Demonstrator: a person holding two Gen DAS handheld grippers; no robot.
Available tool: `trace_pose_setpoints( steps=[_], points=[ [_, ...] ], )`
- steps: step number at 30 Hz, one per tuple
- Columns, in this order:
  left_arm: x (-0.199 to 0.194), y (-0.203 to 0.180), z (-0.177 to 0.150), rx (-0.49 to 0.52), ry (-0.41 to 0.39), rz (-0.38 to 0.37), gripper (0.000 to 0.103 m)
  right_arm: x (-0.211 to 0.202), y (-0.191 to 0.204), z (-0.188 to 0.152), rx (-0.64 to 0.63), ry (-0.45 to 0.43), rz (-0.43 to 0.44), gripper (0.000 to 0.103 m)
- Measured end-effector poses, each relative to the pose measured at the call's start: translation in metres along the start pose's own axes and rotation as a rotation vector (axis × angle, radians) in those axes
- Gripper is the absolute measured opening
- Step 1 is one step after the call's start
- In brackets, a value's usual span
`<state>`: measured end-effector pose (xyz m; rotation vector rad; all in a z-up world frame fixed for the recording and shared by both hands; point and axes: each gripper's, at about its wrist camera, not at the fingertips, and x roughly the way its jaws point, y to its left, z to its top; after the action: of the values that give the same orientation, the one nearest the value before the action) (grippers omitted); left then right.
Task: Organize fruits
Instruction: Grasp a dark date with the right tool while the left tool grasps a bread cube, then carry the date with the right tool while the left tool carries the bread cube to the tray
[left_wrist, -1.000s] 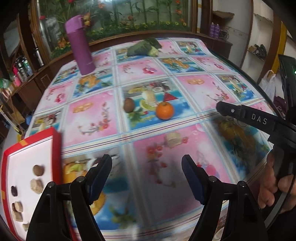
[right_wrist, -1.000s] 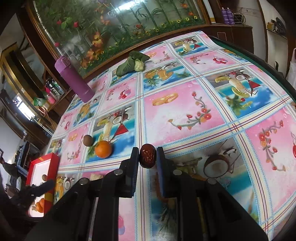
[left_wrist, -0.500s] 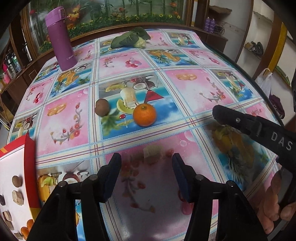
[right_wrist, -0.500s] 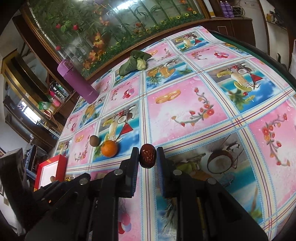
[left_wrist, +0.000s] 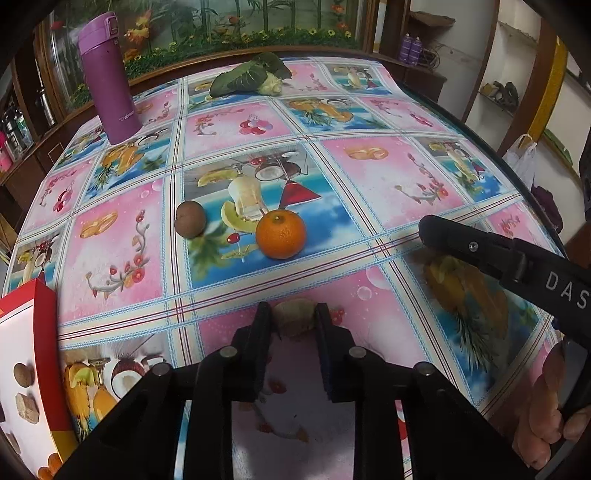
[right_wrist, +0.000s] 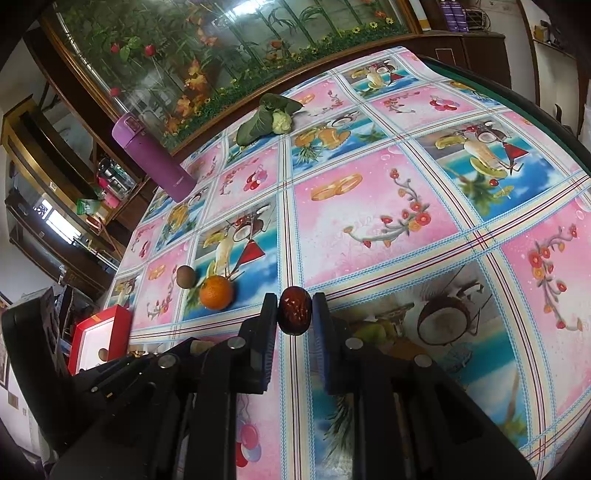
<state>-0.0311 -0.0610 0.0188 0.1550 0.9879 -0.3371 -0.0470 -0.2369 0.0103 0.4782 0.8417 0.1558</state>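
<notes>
Behind the worktop (left_wrist: 369, 177) we note a glass case of artificial plants and dark wooden cabinets; the worktop itself is covered by a cloth printed in pink and blue fruit squares. We record the left tool (left_wrist: 294, 317) low over the near part of the cloth, its two fingers drawn in on either side of a small pale-brown fruit (left_wrist: 294, 318); contact appears made on both sides, and we cannot tell whether the fruit is lifted or rests on the cloth. We record the right tool (right_wrist: 294, 310) with fingers closed on a dark red date (right_wrist: 294, 311), held clear of the cloth. In the left view the right tool enters as a black arm from the right edge, with a hand (left_wrist: 546, 417) on its grip at the lower right. An orange (left_wrist: 281, 233) and a brown round fruit (left_wrist: 190, 223) lie near each other, not touching, on a blue square beyond the left tool. A red box (left_wrist: 44, 332) with a white interior stands at the left edge of the worktop, several small brown pieces inside. A purple flask (left_wrist: 107, 77) stands upright at the far left, and a leafy vegetable (left_wrist: 251, 78) lies at the far side.
</notes>
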Motion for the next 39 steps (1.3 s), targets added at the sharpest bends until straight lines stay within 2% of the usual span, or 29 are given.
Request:
trace_pose_setpoints(
  steps=[7, 22, 30, 39],
  points=[
    [-0.006, 0.005, -0.005, -0.022, -0.013, -0.004, 0.022, 0.006, -0.003, 0.0, 0.001, 0.014, -0.035, 0.021],
    [-0.069, 0.028, -0.047, -0.088, -0.131, -0.009, 0.021, 0.011, -0.008, -0.002, 0.015, 0.025, -0.054, 0.021],
    [-0.109, 0.053, -0.054, -0.141, -0.239, 0.022, 0.021, 0.003, 0.0, -0.001, -0.026, -0.048, -0.061, 0.021],
    [-0.145, 0.086, -0.069, -0.221, -0.325, 0.042, 0.021, -0.009, 0.01, -0.001, -0.085, -0.149, -0.111, 0.021]
  ],
)
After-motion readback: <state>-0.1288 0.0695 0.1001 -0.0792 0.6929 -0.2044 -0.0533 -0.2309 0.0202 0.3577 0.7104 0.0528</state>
